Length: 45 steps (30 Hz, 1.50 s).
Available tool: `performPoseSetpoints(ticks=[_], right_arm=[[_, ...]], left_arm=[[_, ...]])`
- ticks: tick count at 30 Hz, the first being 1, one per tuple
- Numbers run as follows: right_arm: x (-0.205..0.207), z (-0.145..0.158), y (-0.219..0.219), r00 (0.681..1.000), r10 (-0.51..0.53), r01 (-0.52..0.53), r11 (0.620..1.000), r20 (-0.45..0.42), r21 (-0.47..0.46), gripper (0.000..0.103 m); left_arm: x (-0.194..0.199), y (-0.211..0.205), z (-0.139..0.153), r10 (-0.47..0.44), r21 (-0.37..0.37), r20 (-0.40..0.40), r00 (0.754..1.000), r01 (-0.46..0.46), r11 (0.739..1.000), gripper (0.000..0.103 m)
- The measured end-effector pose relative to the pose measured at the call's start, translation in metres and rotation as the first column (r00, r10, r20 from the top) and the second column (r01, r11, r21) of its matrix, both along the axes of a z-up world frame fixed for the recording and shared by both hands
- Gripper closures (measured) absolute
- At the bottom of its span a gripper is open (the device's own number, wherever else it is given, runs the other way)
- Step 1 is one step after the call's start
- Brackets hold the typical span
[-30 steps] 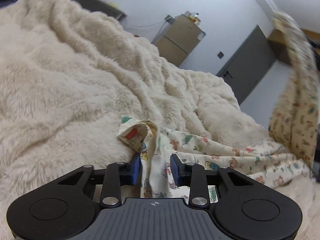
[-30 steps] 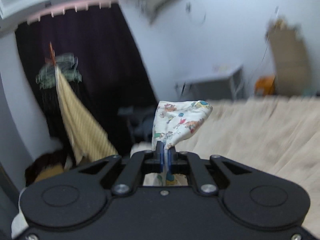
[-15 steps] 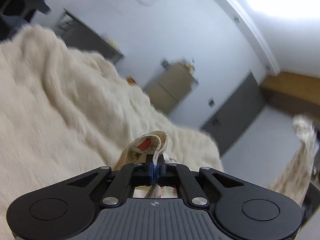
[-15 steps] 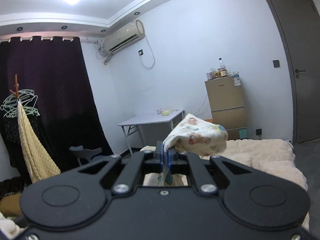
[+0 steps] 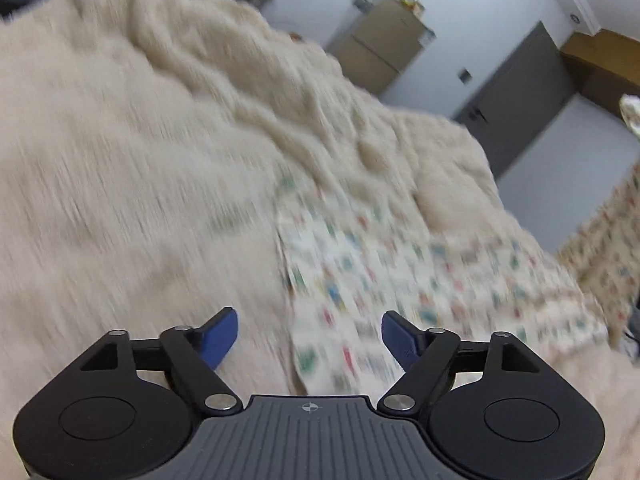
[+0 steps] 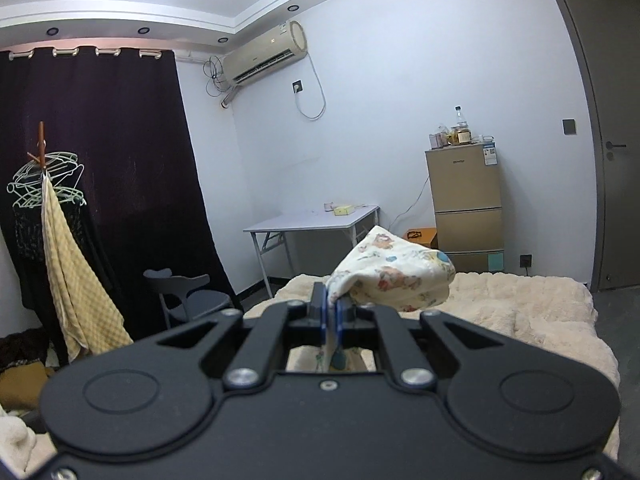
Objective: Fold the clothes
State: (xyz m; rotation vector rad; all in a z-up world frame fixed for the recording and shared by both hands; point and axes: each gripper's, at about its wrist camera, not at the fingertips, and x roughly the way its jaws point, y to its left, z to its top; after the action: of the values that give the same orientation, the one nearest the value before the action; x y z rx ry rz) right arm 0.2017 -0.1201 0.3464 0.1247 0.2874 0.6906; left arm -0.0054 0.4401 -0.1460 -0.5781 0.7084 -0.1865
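A cream garment with small coloured cartoon prints [image 5: 384,264] lies spread on the fluffy cream blanket [image 5: 132,168]; the left wrist view is blurred by motion. My left gripper [image 5: 310,338] hangs just above the garment's near end, open wide, nothing between its blue pads [image 5: 218,338]. On the right edge of that view the cloth rises steeply [image 5: 608,240]. My right gripper [image 6: 330,312] is held high and is shut on a corner of the printed garment [image 6: 396,276], which bunches and flops over to the right of the fingers.
The blanket-covered bed [image 6: 520,304] fills the middle of the room. Behind it stand a grey folding table [image 6: 312,220], a tan cabinet [image 6: 466,204] and a grey door [image 6: 612,140]. A dark chair [image 6: 188,296] and a rack with hangers and a yellow towel [image 6: 68,264] stand at the left.
My left gripper was shut on the garment's corner half a second ago; it has since let go, opened wide and tipped down toward the bed. The right gripper stays raised, still gripping.
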Motion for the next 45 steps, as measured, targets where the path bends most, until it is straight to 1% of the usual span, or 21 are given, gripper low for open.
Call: performPoseSetpoints(ticks=[1,2,4,6,10,12,15,17,20,22,24,26,30,31,33,34,37,39,41,44,45], right_arm=[[0.0,0.001,0.002,1.0,0.0,0.0,1.0,0.002,-0.002,0.1],[-0.001,0.003,0.004,1.0,0.0,0.0,1.0,0.005,-0.005,0.1],[-0.004,0.009,0.01,1.0,0.002,-0.002,1.0,0.016,-0.007,0.1],[-0.009,0.017,0.018,0.999,0.005,-0.005,1.0,0.034,-0.013,0.1],[-0.02,0.036,0.031,0.997,0.015,-0.014,1.0,0.071,-0.01,0.1],[-0.024,0.045,0.037,0.996,0.023,-0.022,1.0,0.086,-0.005,0.1],[-0.036,0.053,0.055,0.992,0.068,-0.067,0.998,0.104,-0.015,0.1],[-0.047,0.053,0.078,0.986,0.118,-0.114,0.993,0.118,-0.044,0.1],[-0.062,0.047,0.122,0.972,0.198,-0.185,0.977,0.124,-0.107,0.1],[-0.07,0.037,0.155,0.962,0.247,-0.228,0.961,0.116,-0.154,0.1],[-0.075,0.016,0.2,0.949,0.302,-0.277,0.936,0.09,-0.216,0.1],[-0.078,-0.014,0.247,0.932,0.358,-0.331,0.902,0.054,-0.277,0.099],[-0.1,-0.096,0.34,0.882,0.468,-0.452,0.802,-0.059,-0.391,0.095],[-0.111,-0.126,0.364,0.857,0.503,-0.498,0.749,-0.114,-0.437,0.09],[-0.139,-0.192,0.411,0.789,0.562,-0.597,0.608,-0.247,-0.524,0.089],[-0.143,-0.201,0.413,0.781,0.565,-0.609,0.59,-0.267,-0.53,0.089],[-0.143,-0.198,0.394,0.788,0.553,-0.604,0.61,-0.27,-0.513,0.089],[-0.144,-0.197,0.382,0.793,0.545,-0.6,0.624,-0.272,-0.501,0.084],[-0.138,-0.192,0.366,0.8,0.536,-0.593,0.642,-0.269,-0.486,0.069],[-0.113,-0.175,0.305,0.829,0.502,-0.558,0.703,-0.247,-0.441,0.056],[-0.104,-0.17,0.279,0.841,0.486,-0.54,0.727,-0.239,-0.424,0.055]], left_arm=[[0.002,-0.009,-0.006,-0.037,-0.002,-0.008,0.999,0.037,0.999,0.057],[0.005,-0.015,-0.007,-0.069,0.014,-0.011,0.998,0.069,0.997,0.093],[0.0,-0.016,0.004,-0.073,0.064,0.043,0.996,0.07,0.996,0.096],[-0.016,0.0,0.025,0.004,0.051,0.151,0.989,-0.012,0.999,0.097],[-0.068,0.031,0.074,0.134,-0.008,0.347,0.928,-0.14,0.99,0.097],[-0.078,0.025,0.086,0.099,0.062,0.34,0.935,-0.127,0.99,0.095],[-0.074,0.021,0.078,0.096,0.125,0.232,0.968,-0.127,0.984,0.072],[-0.075,0.031,0.061,0.149,0.112,0.174,0.973,-0.17,0.979,0.036],[-0.078,0.05,0.043,0.261,-0.039,0.184,0.947,-0.259,0.965,0.027],[-0.087,0.069,0.029,0.346,-0.2,0.207,0.915,-0.307,0.93,0.024],[-0.091,0.078,0.02,0.397,-0.291,0.219,0.891,-0.329,0.898,0.02],[-0.091,0.082,0.014,0.436,-0.335,0.21,0.875,-0.355,0.873,0.017],[-0.089,0.082,-0.004,0.468,-0.417,0.188,0.863,-0.362,0.834,0.012],[-0.087,0.081,-0.007,0.463,-0.425,0.184,0.867,-0.355,0.833,0.01],[-0.083,0.079,-0.012,0.45,-0.417,0.172,0.876,-0.349,0.839,0.01],[-0.082,0.078,-0.013,0.445,-0.408,0.169,0.88,-0.349,0.844,0.009],[-0.08,0.078,-0.015,0.428,-0.385,0.162,0.889,-0.343,0.857,0.009],[-0.078,0.077,-0.015,0.421,-0.373,0.157,0.894,-0.341,0.863,0.009],[-0.077,0.074,-0.014,0.411,-0.356,0.153,0.899,-0.338,0.871,0.009],[-0.066,0.063,-0.006,0.346,-0.275,0.148,0.927,-0.297,0.914,0.008],[-0.06,0.06,-0.004,0.325,-0.246,0.145,0.935,-0.284,0.927,0.008]])
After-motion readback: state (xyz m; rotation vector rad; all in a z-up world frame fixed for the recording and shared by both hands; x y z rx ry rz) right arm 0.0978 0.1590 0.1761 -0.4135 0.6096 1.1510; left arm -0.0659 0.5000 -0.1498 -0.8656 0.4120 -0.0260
